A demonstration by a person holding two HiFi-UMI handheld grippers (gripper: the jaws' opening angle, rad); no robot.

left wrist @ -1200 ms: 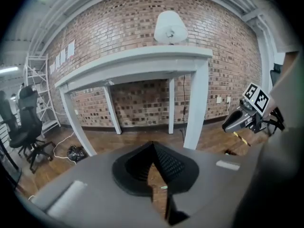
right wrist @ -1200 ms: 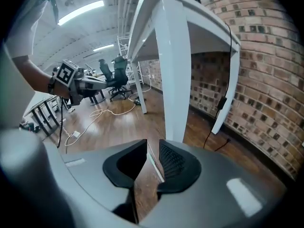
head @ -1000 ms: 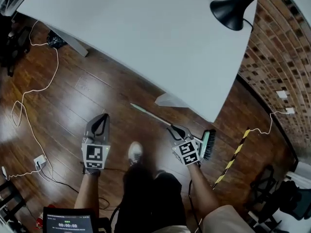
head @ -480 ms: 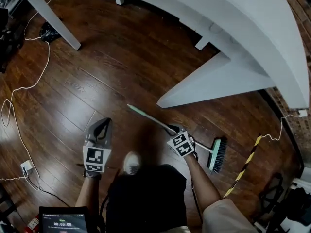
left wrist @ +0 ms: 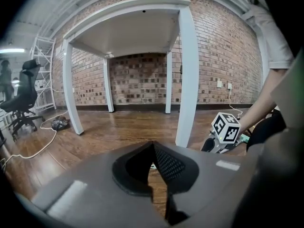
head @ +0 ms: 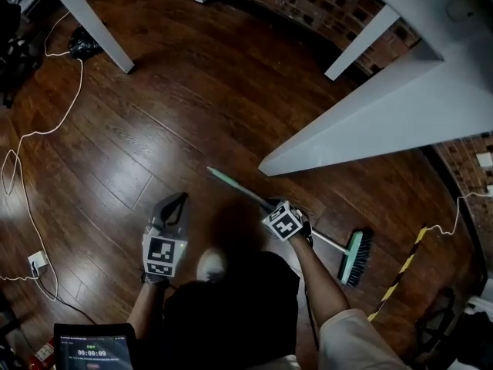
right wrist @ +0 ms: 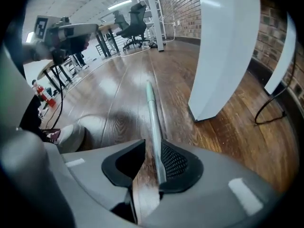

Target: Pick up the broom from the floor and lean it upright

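**Inspector:** Where is the broom [head: 239,186]?

**Assistant:** Flat on the wooden floor [head: 154,122], beside the white table foot [head: 347,137]. Its handle runs between the jaws of the right gripper [head: 271,205].

**Inspector:** Grasped?

**Assistant:** No. Those jaws have just been opening, and the handle lies along one pad only. The left gripper [head: 180,200] hangs apart from the broom, jaws apparently together and empty.

Broom [head: 351,254] mint green, black bristles; floor [head: 154,129] dark brown wood-grain; table [head: 400,106] white

Broom [head: 236,185]: pale green handle tip, grey shaft, green head with dark bristles; lies flat on the wooden floor [head: 154,114], head rightward.
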